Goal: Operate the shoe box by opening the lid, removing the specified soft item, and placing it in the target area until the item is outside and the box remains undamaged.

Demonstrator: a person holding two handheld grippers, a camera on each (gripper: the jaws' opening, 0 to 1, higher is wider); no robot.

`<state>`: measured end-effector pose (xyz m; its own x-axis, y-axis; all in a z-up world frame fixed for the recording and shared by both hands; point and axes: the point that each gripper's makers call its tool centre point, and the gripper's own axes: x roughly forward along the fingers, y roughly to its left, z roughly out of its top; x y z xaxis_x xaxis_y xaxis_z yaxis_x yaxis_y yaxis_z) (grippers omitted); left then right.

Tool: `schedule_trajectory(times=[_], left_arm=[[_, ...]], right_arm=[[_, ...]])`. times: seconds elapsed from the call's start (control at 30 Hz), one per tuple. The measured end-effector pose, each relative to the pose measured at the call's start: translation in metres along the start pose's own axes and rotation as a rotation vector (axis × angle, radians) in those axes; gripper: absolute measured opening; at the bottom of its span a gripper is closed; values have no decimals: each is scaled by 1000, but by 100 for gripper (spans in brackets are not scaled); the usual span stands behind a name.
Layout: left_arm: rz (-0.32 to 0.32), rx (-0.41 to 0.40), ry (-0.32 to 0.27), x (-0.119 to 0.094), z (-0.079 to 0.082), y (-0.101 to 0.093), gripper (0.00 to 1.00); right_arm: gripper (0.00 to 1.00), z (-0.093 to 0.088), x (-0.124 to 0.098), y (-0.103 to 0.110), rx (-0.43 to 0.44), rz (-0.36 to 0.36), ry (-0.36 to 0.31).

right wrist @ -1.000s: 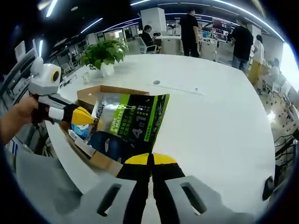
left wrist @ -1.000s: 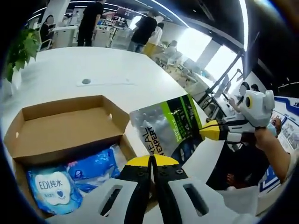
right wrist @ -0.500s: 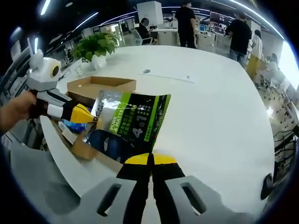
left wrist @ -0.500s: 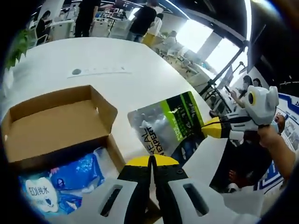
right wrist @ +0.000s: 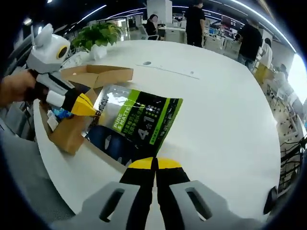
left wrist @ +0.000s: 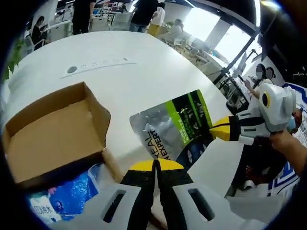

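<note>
A brown shoe box (left wrist: 53, 139) stands open on the white table (left wrist: 134, 76), with its flap (right wrist: 96, 74) folded back. Blue wipes packs (left wrist: 67, 196) lie inside it. A silver, green and dark blue soft pouch (left wrist: 177, 127) hangs outside the box, just to its right. My left gripper (left wrist: 156, 164) is shut on the pouch's edge by the printed text. My right gripper (right wrist: 154, 163) is shut on the opposite edge of the pouch (right wrist: 139, 120). The left gripper (right wrist: 91, 111) comes into the right gripper view, and the right gripper (left wrist: 213, 132) into the left gripper view.
The box sits close to the table's curved near edge (right wrist: 72, 163). A potted plant (right wrist: 98, 36) stands at the table's far side. A thin strip with a round socket (left wrist: 93, 64) lies mid-table. Several people stand at desks behind (right wrist: 196, 19).
The pouch, held between both grippers, has moved away from the box and lower over the table. The box now lies further left in the left gripper view.
</note>
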<state>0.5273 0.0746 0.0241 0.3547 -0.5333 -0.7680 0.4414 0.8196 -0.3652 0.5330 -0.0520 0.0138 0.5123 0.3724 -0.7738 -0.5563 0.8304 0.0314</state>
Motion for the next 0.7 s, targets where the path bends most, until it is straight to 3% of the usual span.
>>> schedule_trajectory(times=[0.2, 0.3, 0.4, 0.53, 0.7], left_arm=[[55, 180, 54, 12, -6, 0, 0], [101, 342, 97, 21, -11, 1, 0], [125, 449, 136, 31, -14, 5, 0], [147, 540, 181, 39, -17, 8, 0], [160, 584, 226, 46, -23, 12, 0]], right_arm=[[0, -8, 12, -8, -19, -9, 20], [0, -11, 15, -11, -16, -10, 23], [0, -16, 19, -13, -27, -8, 27], [0, -21, 23, -13, -16, 4, 26], [0, -24, 29, -14, -22, 6, 21]])
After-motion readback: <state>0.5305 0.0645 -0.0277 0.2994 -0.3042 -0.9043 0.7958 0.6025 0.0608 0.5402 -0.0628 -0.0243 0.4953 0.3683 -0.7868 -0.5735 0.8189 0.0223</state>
